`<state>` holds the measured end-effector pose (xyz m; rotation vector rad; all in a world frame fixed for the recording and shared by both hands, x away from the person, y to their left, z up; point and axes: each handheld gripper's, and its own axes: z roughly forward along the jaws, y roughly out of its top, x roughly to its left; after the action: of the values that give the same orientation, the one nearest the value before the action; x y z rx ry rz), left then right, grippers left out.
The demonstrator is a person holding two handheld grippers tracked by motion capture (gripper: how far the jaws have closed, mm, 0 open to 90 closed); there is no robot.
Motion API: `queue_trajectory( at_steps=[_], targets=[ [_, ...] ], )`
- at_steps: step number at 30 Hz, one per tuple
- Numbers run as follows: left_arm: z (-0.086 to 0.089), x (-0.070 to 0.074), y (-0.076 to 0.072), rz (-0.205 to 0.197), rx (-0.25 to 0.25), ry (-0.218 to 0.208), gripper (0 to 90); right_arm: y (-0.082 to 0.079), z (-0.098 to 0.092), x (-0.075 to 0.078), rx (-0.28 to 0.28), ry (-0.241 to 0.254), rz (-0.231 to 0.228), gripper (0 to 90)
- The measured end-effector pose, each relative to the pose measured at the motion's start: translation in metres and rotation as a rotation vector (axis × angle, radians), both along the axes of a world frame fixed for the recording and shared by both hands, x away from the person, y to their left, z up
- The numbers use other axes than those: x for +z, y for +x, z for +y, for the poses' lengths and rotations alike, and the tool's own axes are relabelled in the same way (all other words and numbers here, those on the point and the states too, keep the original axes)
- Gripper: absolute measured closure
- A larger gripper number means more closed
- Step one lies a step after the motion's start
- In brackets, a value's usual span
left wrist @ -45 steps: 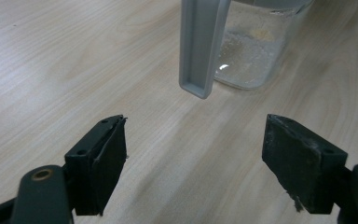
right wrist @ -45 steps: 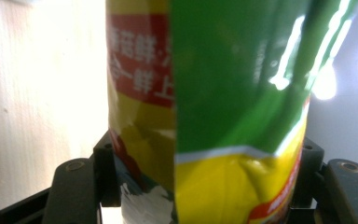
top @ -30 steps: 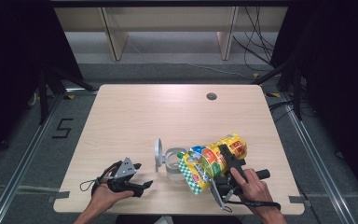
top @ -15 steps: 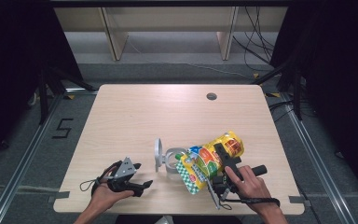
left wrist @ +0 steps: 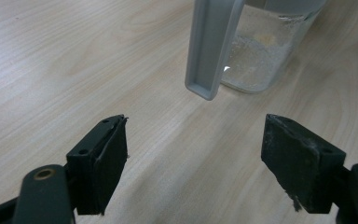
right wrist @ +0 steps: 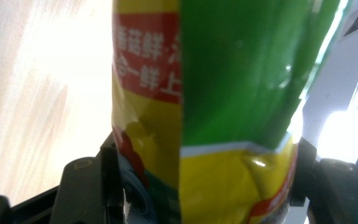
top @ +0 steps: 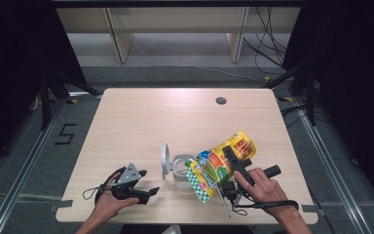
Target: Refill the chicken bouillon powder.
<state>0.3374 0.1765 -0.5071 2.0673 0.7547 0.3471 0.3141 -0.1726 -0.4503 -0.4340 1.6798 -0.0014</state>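
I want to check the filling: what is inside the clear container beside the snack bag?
Through the clear container's wall, white crumbs or powder cling to the sides and bottom. Its grey lid flap and the tilted snack bag cover the opening, so the fill level stays hidden.

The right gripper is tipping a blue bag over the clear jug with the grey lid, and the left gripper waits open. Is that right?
Not quite. The bag is yellow, green and red, not blue, as the high view and right gripper view show. The rest holds: the right gripper holds it tipped over the clear jug with the grey lid, and the left gripper waits open.
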Motion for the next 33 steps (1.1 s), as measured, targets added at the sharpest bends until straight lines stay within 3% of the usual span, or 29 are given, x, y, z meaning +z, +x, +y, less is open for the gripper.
queue_trajectory(
  at_steps=[2,3,5,6,8,9,10,11,16,17,19,21,22,23,24,25,26,28,29,33],
  targets=[
    [0.0,0.0,0.0,0.023,0.0,0.009,22.3,0.001,0.001,0.002,0.012,-0.023,-0.007,38.5],
    [-0.001,-0.001,0.0,0.007,0.006,0.009,22.3,0.001,0.001,0.002,0.009,-0.021,-0.006,38.5],
    [-0.001,0.0,-0.001,0.019,0.003,0.013,22.3,0.002,0.002,0.006,0.022,-0.071,-0.017,38.7],
    [-0.001,0.0,-0.001,0.02,-0.001,0.014,22.3,0.001,0.002,0.004,0.009,-0.051,-0.014,39.0],
    [0.0,0.001,0.0,0.002,-0.013,0.02,22.3,0.001,0.003,0.006,0.016,-0.07,-0.023,40.3],
    [0.0,0.0,0.0,0.003,-0.012,0.01,22.3,0.002,0.003,0.005,0.018,-0.05,-0.014,41.2],
    [0.0,0.0,0.0,0.025,0.001,0.006,22.3,0.003,0.005,0.009,0.039,-0.094,-0.024,41.6],
    [0.001,0.0,0.001,0.011,-0.011,0.01,22.3,0.003,0.005,0.007,0.018,-0.066,-0.008,41.9],
    [0.001,0.0,0.001,0.008,-0.013,0.011,22.3,0.004,0.006,0.009,0.046,-0.101,-0.027,42.5],
    [0.001,0.0,0.001,0.009,-0.013,0.01,22.3,0.003,0.005,0.006,0.022,-0.059,-0.015,42.6],
    [0.0,0.0,0.0,0.029,-0.001,-0.001,22.3,0.003,0.007,0.01,0.045,-0.12,-0.031,42.7],
    [0.0,0.0,0.0,0.026,-0.001,-0.001,22.3,0.002,0.008,0.014,0.033,-0.157,-0.028,42.8],
    [0.0,0.0,0.0,0.026,-0.001,-0.001,22.3,0.002,0.008,0.014,0.033,-0.157,-0.028,42.8],
    [-0.001,0.0,-0.001,0.027,0.002,-0.012,22.4,0.0,0.005,0.012,0.007,-0.108,-0.023,43.0],
    [-0.001,0.0,-0.001,0.027,0.002,-0.012,22.4,0.0,0.005,0.012,0.007,-0.108,-0.023,43.0],
    [0.001,0.001,0.0,0.005,-0.003,0.015,22.5,0.001,0.005,0.016,0.03,-0.154,-0.038,43.2],
    [0.001,0.001,0.0,0.01,-0.004,0.015,22.5,0.001,0.005,0.017,0.034,-0.164,-0.04,43.5],
    [0.001,0.001,0.001,0.007,-0.008,0.015,22.5,0.0,0.004,0.017,0.03,-0.167,-0.042,44.9],
    [0.001,0.001,0.001,0.007,-0.009,0.015,22.5,0.0,0.002,0.016,0.019,-0.14,-0.036,45.1],
    [0.0,0.0,0.0,0.024,0.002,-0.002,22.4,-0.001,0.004,0.017,0.031,-0.166,-0.046,45.3]
  ],
)
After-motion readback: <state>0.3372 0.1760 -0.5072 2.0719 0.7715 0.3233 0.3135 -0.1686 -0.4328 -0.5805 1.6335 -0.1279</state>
